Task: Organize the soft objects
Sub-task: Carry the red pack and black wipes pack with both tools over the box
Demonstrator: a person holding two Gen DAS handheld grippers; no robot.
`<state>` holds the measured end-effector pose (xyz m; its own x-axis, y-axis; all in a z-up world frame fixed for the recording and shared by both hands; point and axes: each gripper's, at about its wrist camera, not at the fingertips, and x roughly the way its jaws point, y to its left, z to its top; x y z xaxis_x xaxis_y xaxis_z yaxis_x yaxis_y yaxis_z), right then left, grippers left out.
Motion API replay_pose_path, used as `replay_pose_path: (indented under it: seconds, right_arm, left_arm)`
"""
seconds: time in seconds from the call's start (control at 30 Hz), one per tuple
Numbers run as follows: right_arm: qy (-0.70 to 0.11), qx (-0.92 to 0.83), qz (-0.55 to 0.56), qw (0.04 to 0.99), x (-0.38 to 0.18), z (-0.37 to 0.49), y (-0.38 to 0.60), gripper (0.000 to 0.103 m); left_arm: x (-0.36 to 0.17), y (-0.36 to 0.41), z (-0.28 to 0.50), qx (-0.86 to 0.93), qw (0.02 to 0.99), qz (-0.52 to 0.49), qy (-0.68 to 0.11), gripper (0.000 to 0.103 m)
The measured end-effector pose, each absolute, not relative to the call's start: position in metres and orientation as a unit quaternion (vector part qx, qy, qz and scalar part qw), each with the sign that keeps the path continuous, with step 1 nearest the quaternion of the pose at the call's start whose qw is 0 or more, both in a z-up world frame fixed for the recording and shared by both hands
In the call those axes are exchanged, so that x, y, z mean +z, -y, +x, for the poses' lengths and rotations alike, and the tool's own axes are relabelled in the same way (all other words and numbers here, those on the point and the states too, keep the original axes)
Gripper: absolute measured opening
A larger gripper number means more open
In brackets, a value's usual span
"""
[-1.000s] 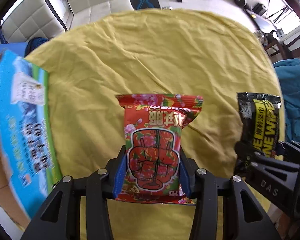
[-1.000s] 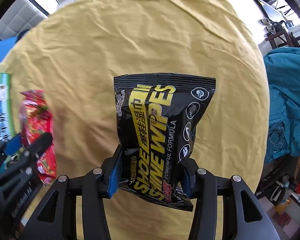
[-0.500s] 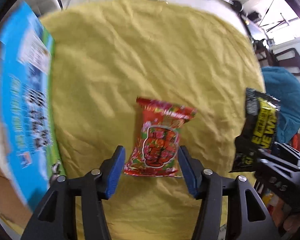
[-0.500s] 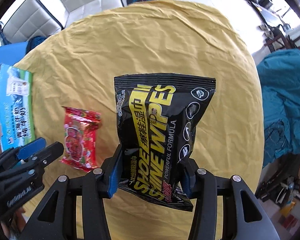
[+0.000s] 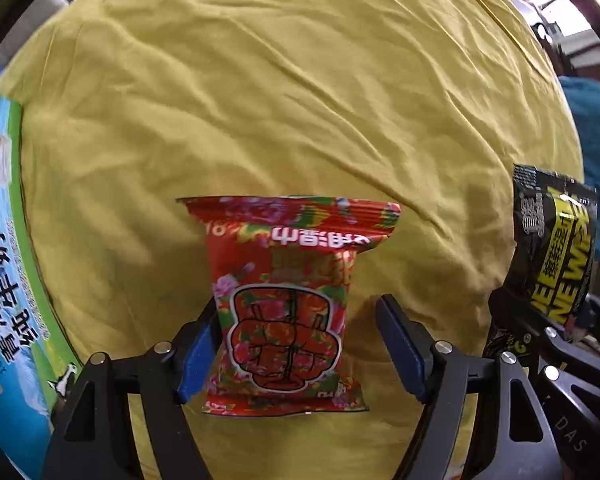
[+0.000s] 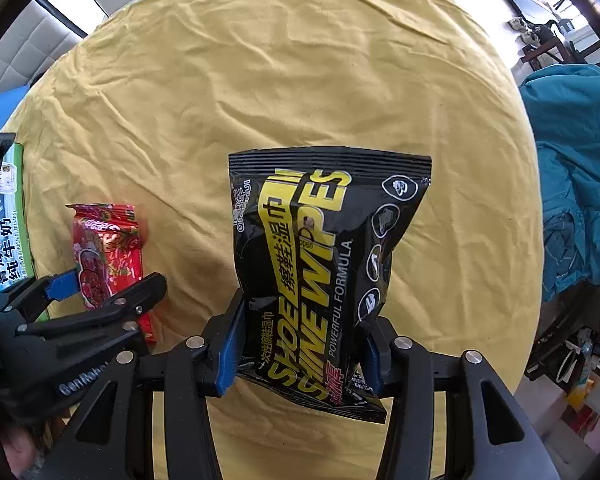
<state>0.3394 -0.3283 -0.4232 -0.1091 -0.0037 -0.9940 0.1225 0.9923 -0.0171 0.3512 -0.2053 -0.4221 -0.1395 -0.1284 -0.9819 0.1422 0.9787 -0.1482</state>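
A red flowered wipes packet lies flat on the yellow cloth. My left gripper is open around it; the left pad touches the packet's edge and the right pad stands apart. The packet also shows in the right wrist view, with the left gripper over it. My right gripper is shut on a black and yellow shoe-wipes pack and holds it above the cloth. That pack shows at the right edge of the left wrist view.
A blue and green milk carton box lies along the cloth's left edge, also in the right wrist view. A teal cloth hangs off to the right. White padded chairs stand beyond the table.
My left gripper opened and let the red packet down onto the cloth, then came lower around it. My right gripper kept hold of the black pack.
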Motion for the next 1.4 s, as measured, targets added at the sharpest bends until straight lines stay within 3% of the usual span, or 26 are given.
replay_pose_path:
  seconds: [0.2,0.43,0.6,1.0,1.4]
  right_arm:
    - [-0.748,-0.051,0.040,0.661,-0.440,0.345,0.323,0.051]
    - [-0.752,-0.052,0.039,0.655,-0.444,0.344,0.326,0.051]
    - [-0.753,-0.051,0.037,0.655,-0.445,0.344,0.326,0.051]
    - [-0.734,-0.046,0.037,0.676,-0.417,0.338,0.326,0.051]
    - [-0.692,-0.006,0.051,0.720,-0.343,0.317,0.305,0.051]
  left_arm:
    - [-0.416,0.229,0.340,-0.091,0.673,0.026,-0.733,0.072]
    - [-0.405,0.237,0.333,-0.075,0.687,0.043,-0.722,0.049]
    - [-0.397,0.224,0.339,-0.074,0.689,0.040,-0.720,0.041]
    - [-0.349,0.193,0.331,-0.072,0.722,0.030,-0.688,0.040]
    - [-0.236,0.132,0.312,-0.103,0.779,-0.044,-0.617,0.040]
